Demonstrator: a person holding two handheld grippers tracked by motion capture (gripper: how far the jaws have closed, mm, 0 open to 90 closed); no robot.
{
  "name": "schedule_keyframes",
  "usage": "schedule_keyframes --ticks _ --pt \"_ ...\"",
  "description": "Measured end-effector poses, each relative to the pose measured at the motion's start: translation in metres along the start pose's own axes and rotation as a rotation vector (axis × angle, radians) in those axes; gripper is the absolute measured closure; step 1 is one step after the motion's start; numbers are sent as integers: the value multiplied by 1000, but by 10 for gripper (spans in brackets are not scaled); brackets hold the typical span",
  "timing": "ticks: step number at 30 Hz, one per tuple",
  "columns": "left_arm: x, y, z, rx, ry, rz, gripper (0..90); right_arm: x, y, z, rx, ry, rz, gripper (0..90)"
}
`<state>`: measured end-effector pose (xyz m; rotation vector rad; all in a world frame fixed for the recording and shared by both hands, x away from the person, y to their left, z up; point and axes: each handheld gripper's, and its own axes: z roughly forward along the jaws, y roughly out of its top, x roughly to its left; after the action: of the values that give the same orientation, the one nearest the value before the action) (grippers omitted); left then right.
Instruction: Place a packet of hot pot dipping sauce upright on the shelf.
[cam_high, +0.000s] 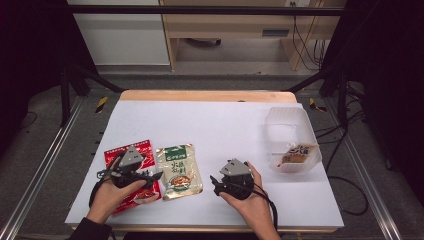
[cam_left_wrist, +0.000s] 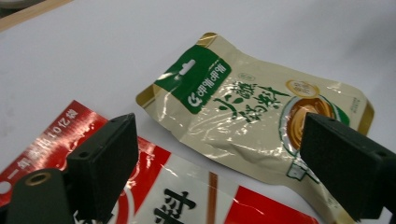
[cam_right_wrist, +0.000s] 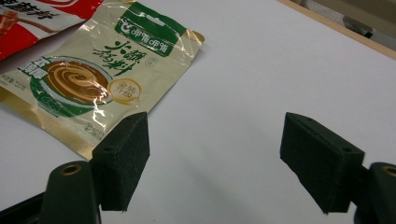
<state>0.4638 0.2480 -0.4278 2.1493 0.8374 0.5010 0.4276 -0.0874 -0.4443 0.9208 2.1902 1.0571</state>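
- Nearest, at lower left of the high view, our left gripper (cam_high: 150, 176) hovers over the red packet (cam_high: 125, 172), jaws wide apart, gripping nothing
- At lower centre our right gripper (cam_high: 214, 181) is spread open over bare table (cam_high: 225, 120)
- Between them lies the beige sauce packet (cam_high: 178, 171), flat, just beside the red one
- Farther right sits a clear plastic box (cam_high: 291, 140) with a packet inside
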Motion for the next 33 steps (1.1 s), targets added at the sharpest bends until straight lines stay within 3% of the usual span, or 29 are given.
schedule_keyframes --ticks 3,8,11,16,26,29,33 --pt "11 7 4 37 5 23 142 0 -2 0 10 0 -1 242" --pt "32 12 17 45 -33 -18 197 1 -4 2 23 7 -16 241" --pt "37 11 29 76 -45 -24 245 2 -5 2 31 12 -29 241" --pt "44 9 50 120 -57 -37 249 4 -5 3 43 21 -39 240" --pt "48 7 66 140 -112 -71 280 6 -6 6 54 35 -48 237" --pt "45 7 69 142 -147 -77 332 6 -6 5 53 37 -48 237" --pt "43 7 72 161 -158 -80 396 5 -6 5 52 38 -46 235"
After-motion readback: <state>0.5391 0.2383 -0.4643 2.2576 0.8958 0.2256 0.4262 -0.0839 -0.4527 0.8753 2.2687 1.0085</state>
